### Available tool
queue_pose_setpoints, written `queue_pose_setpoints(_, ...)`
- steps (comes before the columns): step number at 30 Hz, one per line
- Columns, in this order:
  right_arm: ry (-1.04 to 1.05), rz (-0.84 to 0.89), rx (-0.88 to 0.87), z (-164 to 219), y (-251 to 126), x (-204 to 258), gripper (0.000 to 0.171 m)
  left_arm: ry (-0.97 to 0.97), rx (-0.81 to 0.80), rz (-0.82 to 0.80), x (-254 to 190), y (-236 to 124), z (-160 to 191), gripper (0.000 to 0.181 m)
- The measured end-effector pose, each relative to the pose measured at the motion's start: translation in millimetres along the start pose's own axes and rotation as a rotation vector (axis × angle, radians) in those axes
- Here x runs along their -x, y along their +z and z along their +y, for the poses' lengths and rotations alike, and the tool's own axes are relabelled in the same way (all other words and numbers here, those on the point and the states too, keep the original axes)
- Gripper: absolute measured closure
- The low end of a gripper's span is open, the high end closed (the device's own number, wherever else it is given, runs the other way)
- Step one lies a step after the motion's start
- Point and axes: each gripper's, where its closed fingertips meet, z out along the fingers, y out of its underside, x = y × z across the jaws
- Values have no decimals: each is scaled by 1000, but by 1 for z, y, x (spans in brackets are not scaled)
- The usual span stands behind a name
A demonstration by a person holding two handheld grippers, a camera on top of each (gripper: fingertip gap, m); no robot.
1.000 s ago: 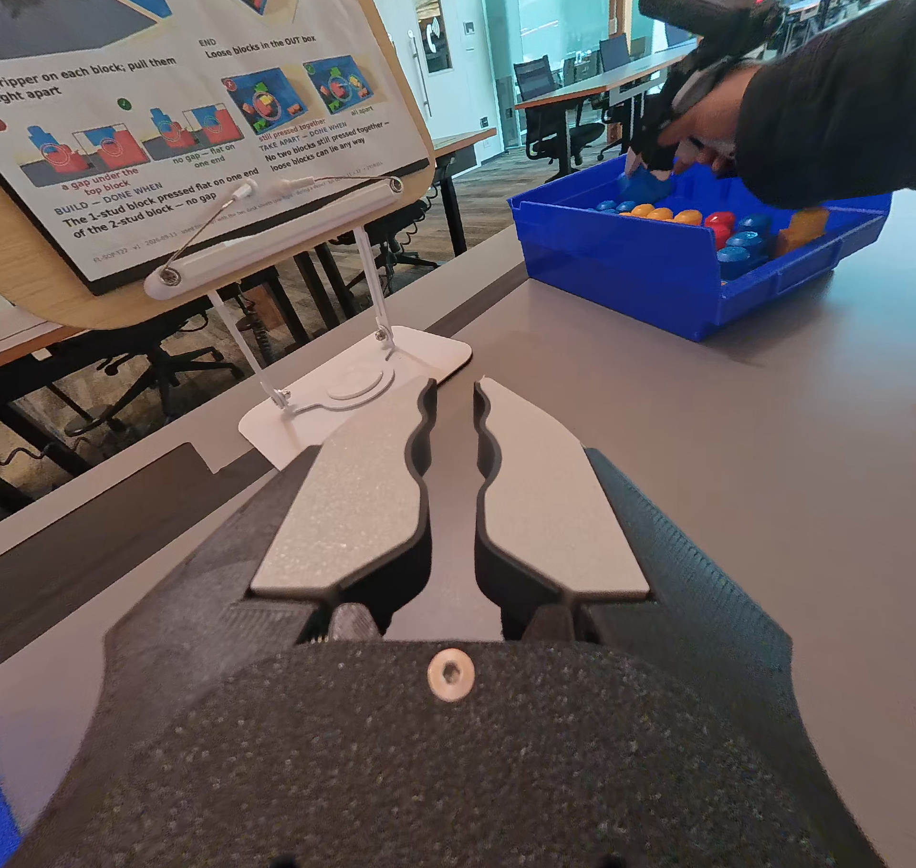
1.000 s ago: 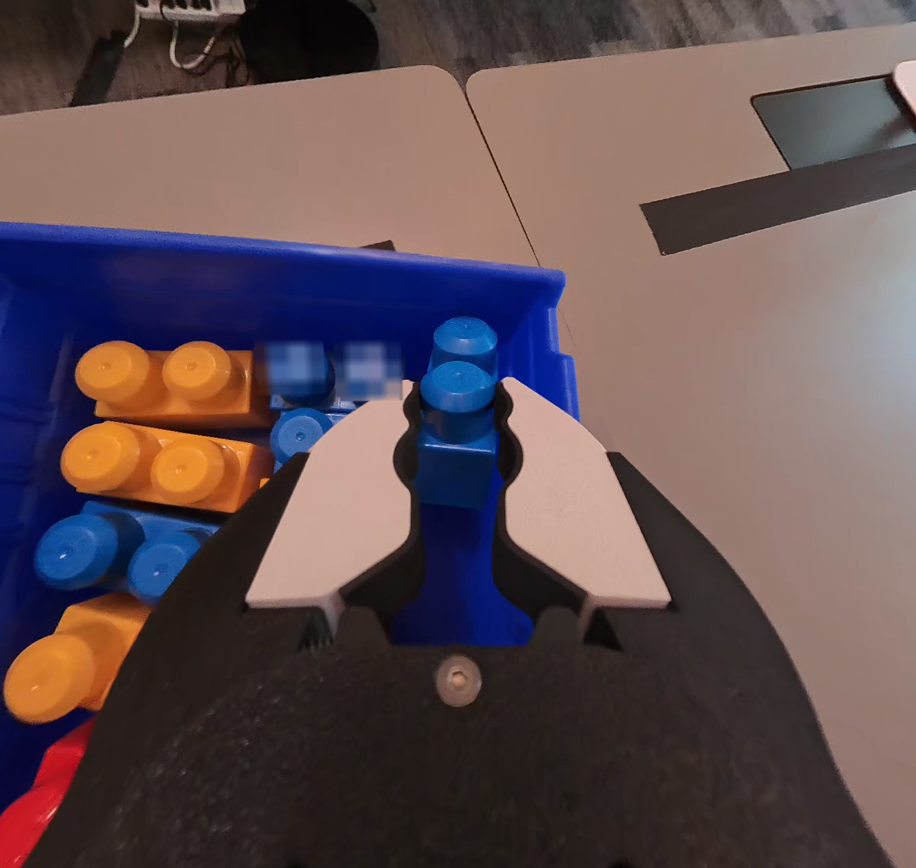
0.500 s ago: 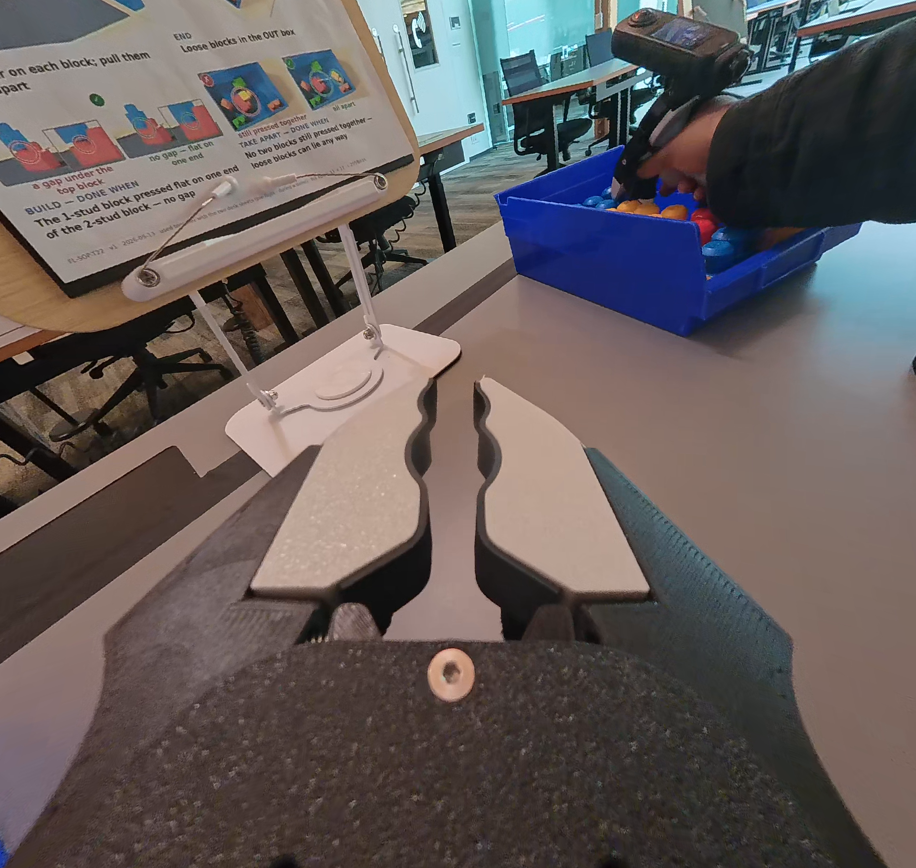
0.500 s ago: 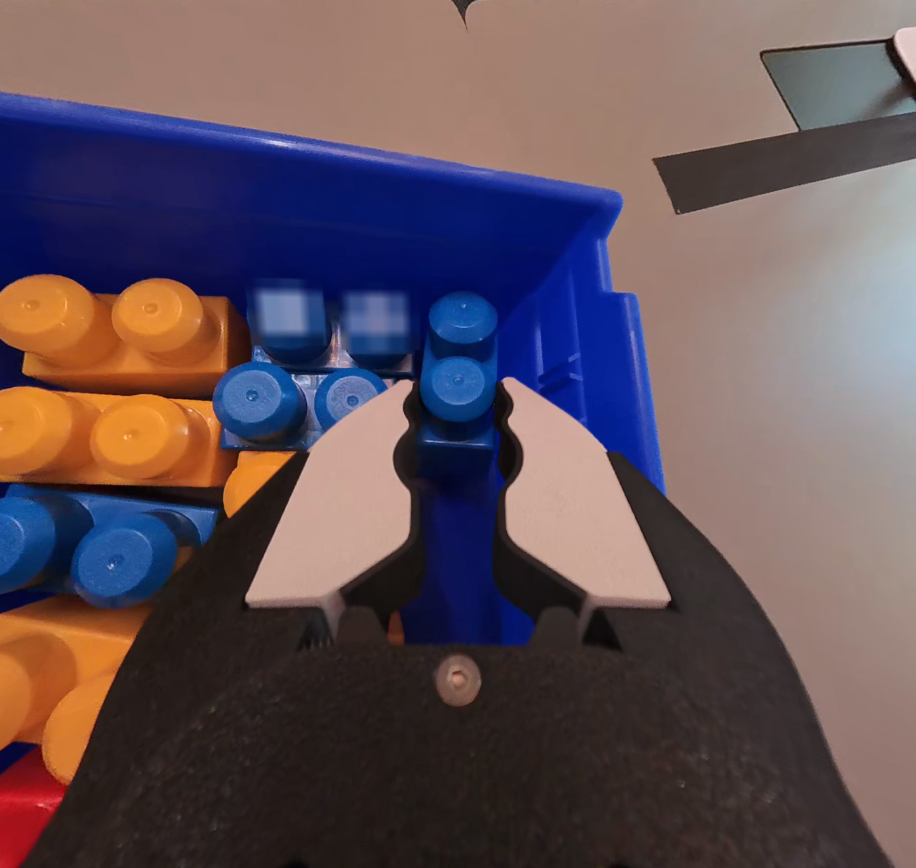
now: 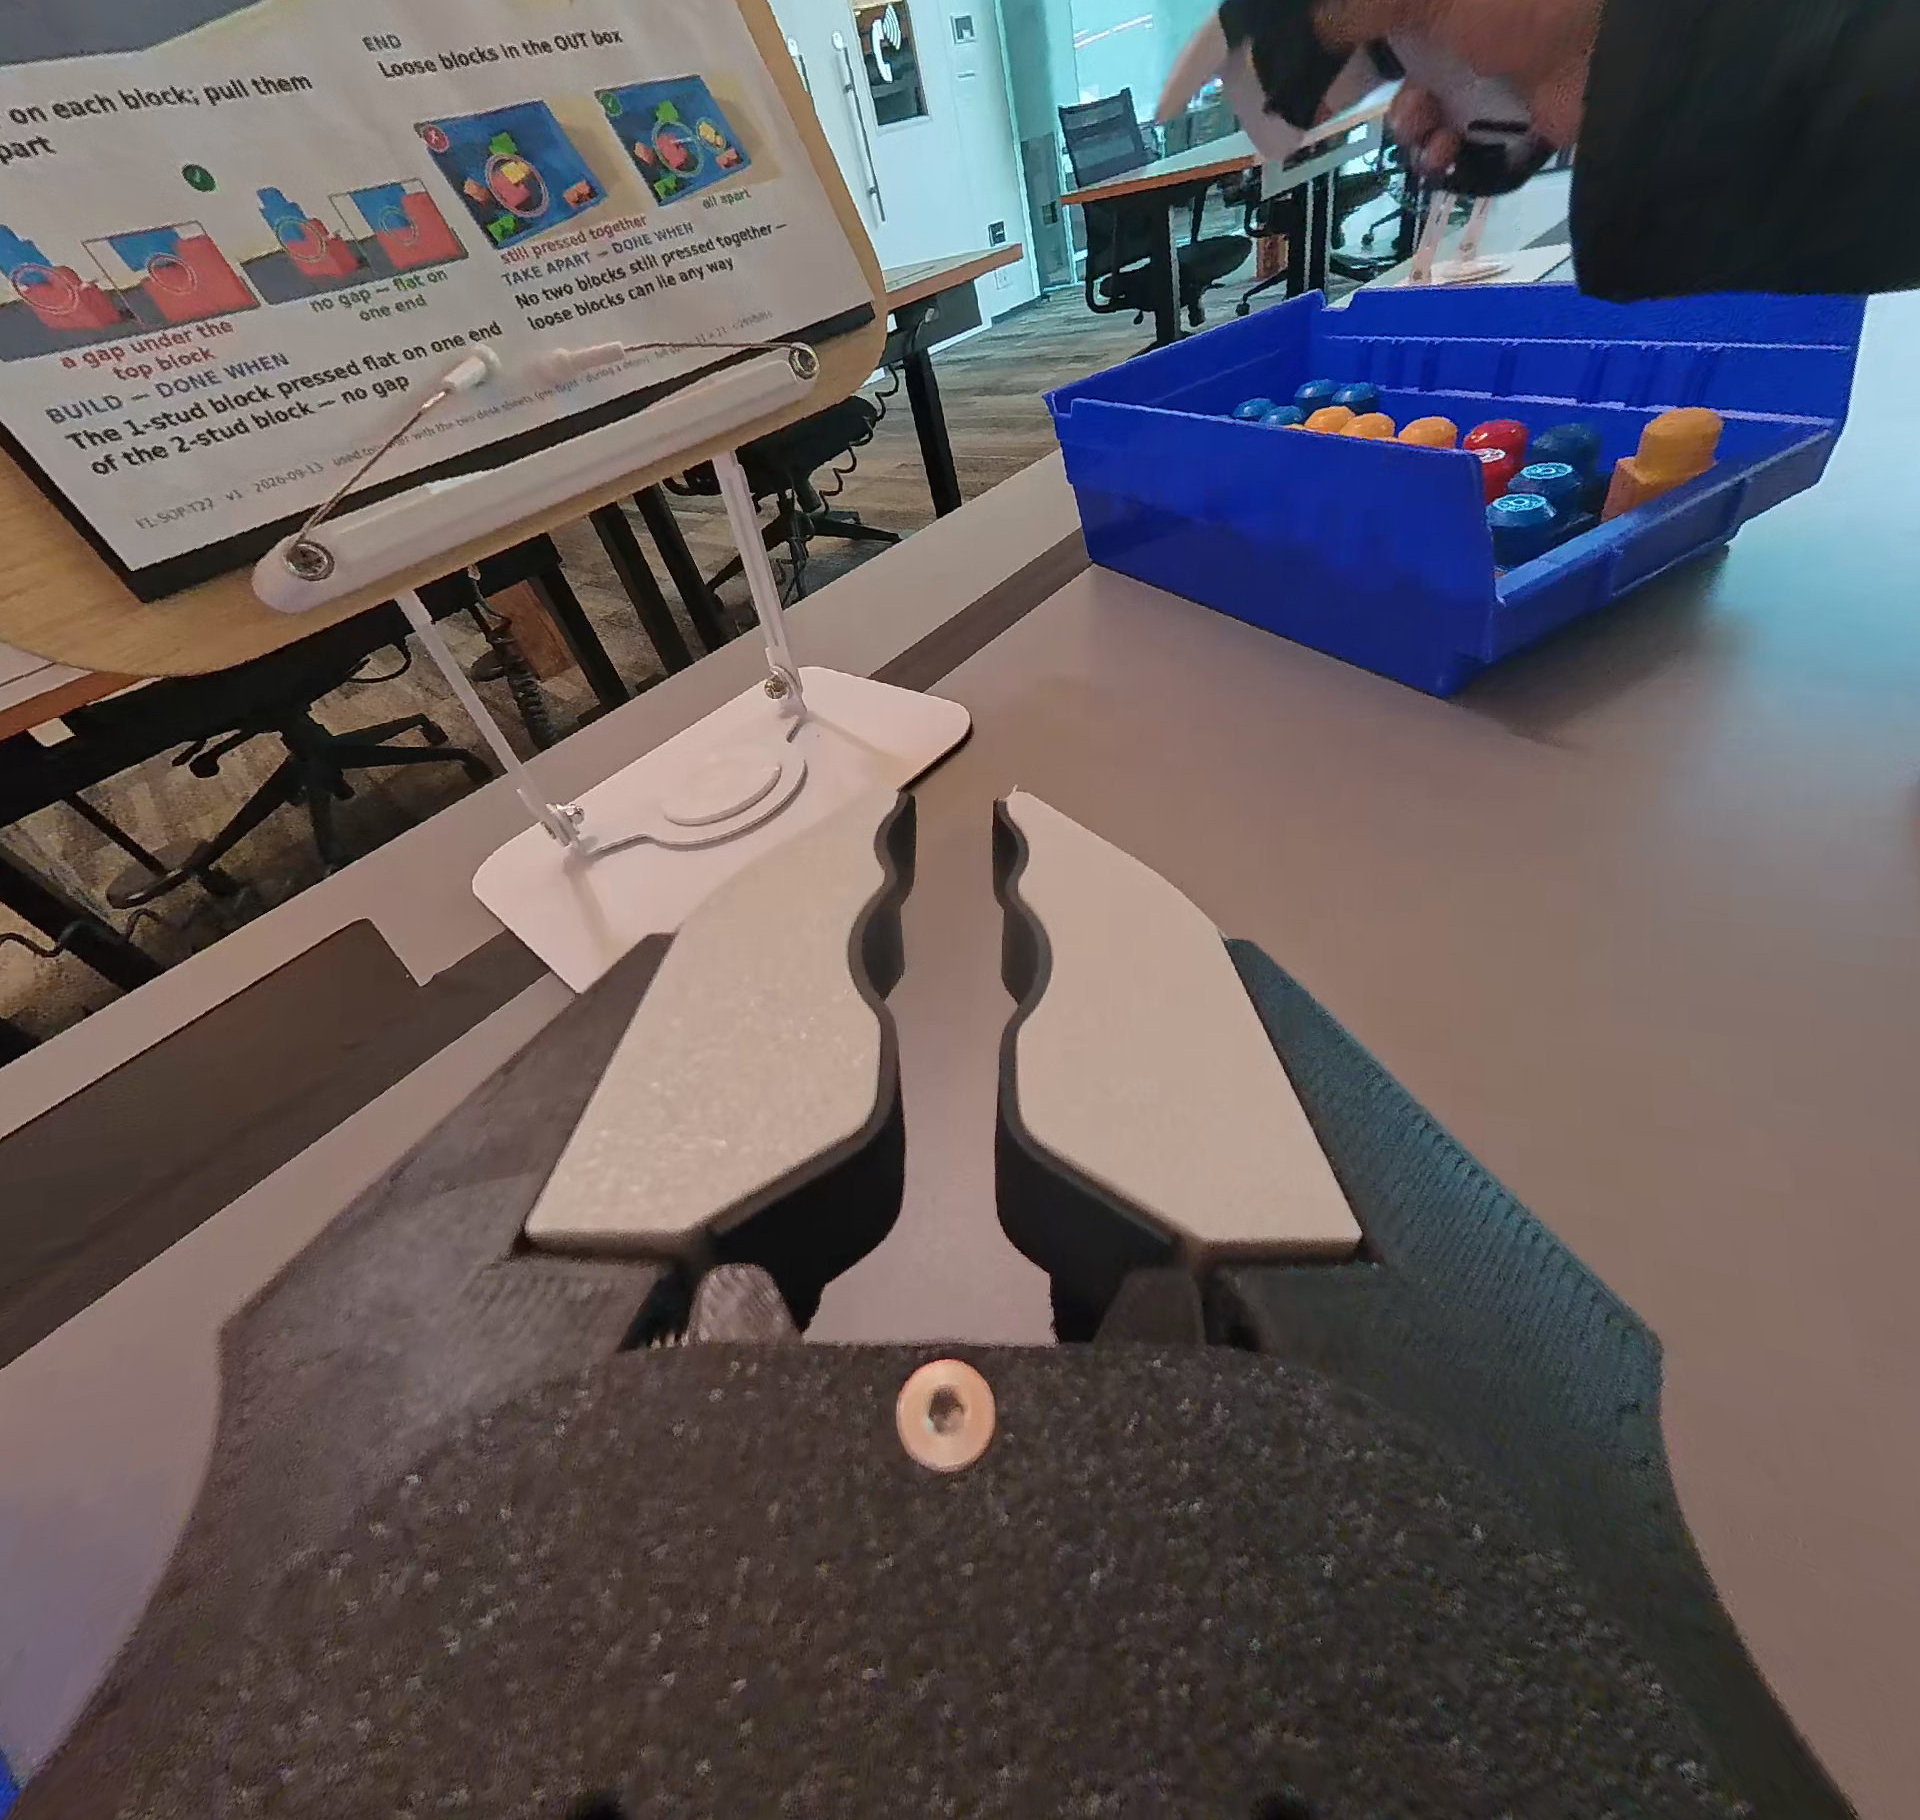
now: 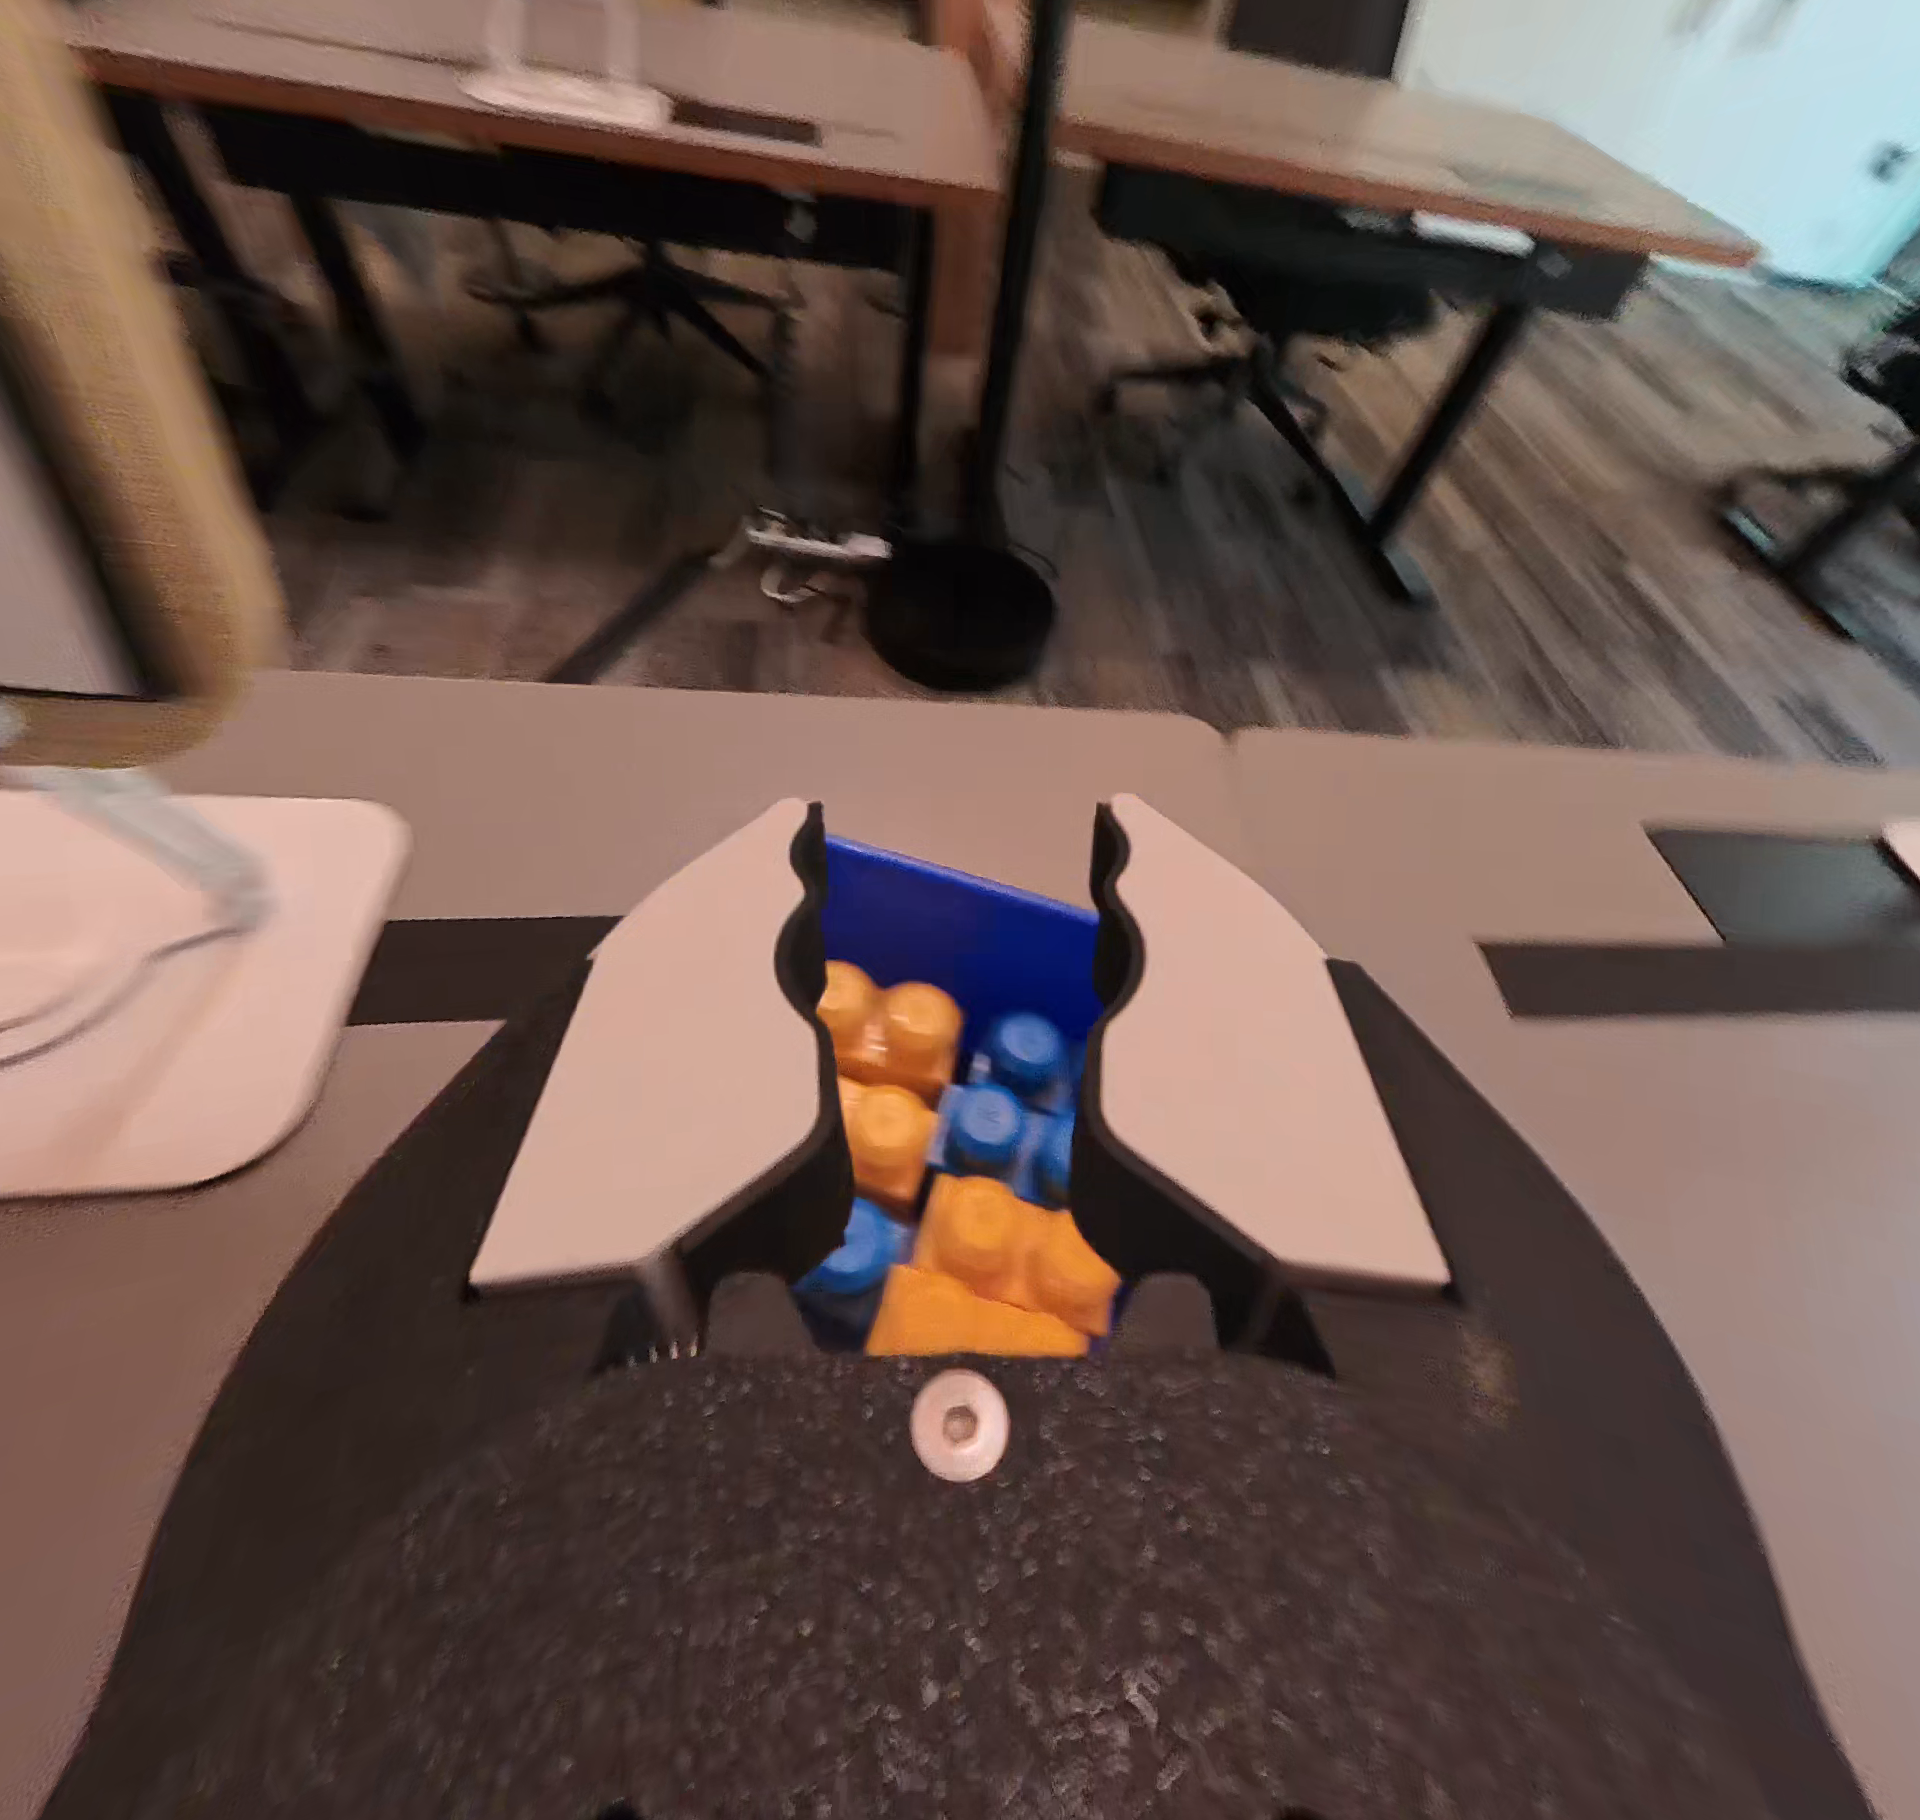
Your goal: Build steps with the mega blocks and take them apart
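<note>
Left gripper [image 5: 951,814] low over the grey worktop [image 5: 1403,939], its fingers [image 5: 758,1022] set narrowly apart with nothing between them and only bare surface showing through the gap. Ahead of it, toward the worktop's far edge, stands the white base of a document stand [image 5: 727,804] carrying a printed instruction sheet [image 5: 343,212]. The blue bin [image 5: 1351,534] sits farther along that far edge, and the blocks lie loose inside it: orange blocks [image 5: 1371,428], blue blocks [image 5: 1538,503] and a red block [image 5: 1496,442]. Right gripper [image 6: 956,835] raised above the bin, a person's hand [image 5: 1475,35] around its handle (this view is motion-blurred); its fingers [image 6: 675,1064] are spread wide and hold nothing. Through that gap the bin wall [image 6: 966,918], orange blocks [image 6: 894,1027] and blue blocks [image 6: 1023,1053] are visible below.
</note>
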Motion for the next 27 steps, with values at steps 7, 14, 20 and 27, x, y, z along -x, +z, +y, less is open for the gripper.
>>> queue_pose_setpoints(7, -249, -458, -34, -8, -64, 156, 123, -18, -21, -56, 10, -3, -2, 172)
queue_pose_setpoints(14, -628, -950, 176, 96, -144, 286, 125, -87, -17, -157, 31, -7, 3, 175)
queue_pose_setpoints(20, -908, -1164, 265, 171, -184, 331, 124, -107, 19, -216, 42, -8, 11, 181)
queue_pose_setpoints(27, -971, -1216, 311, 192, -190, 353, 124, -108, 50, -235, 47, -7, 18, 181)
